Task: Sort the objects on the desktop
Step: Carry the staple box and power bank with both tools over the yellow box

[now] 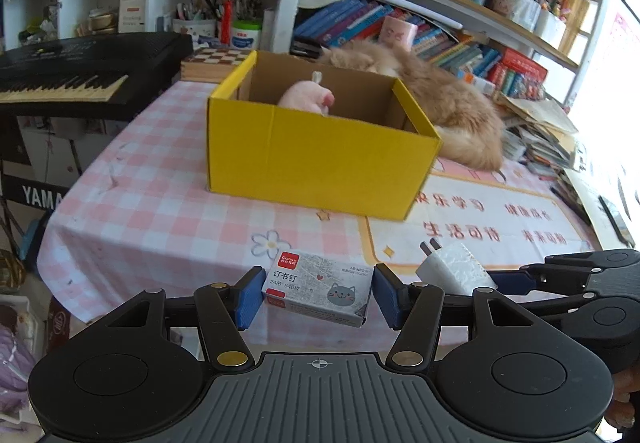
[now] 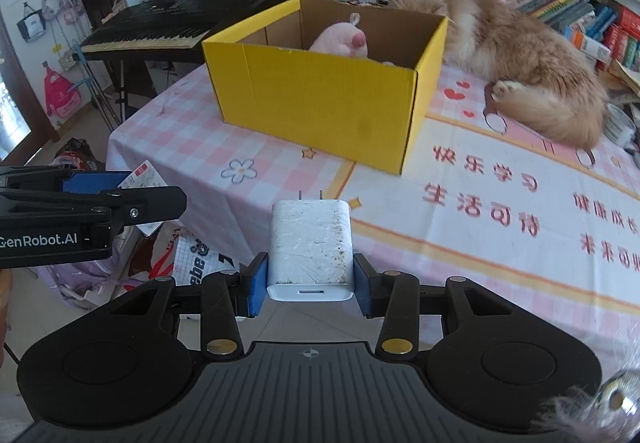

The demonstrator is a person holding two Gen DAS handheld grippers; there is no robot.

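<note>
My left gripper (image 1: pixel 318 293) is shut on a small grey staple box (image 1: pixel 318 289) with a cat drawing, held above the table's near edge. My right gripper (image 2: pixel 310 285) is shut on a white plug charger (image 2: pixel 310 247), prongs pointing away. The charger (image 1: pixel 454 269) also shows at the right of the left wrist view, and the staple box (image 2: pixel 144 175) peeks past the left gripper's fingers (image 2: pixel 92 181) in the right wrist view. Farther back on the table stands an open yellow cardboard box (image 1: pixel 316 159) (image 2: pixel 320 91) with a pink plush toy (image 1: pixel 306 97) (image 2: pixel 340 39) inside.
An orange cat (image 1: pixel 448 103) (image 2: pixel 532 59) lies right of and behind the yellow box. The table carries a pink checked cloth (image 1: pixel 160 203) and a printed mat (image 2: pixel 500 203). A black keyboard (image 1: pixel 72 79) stands at the left; bookshelves (image 1: pixel 460 31) line the back.
</note>
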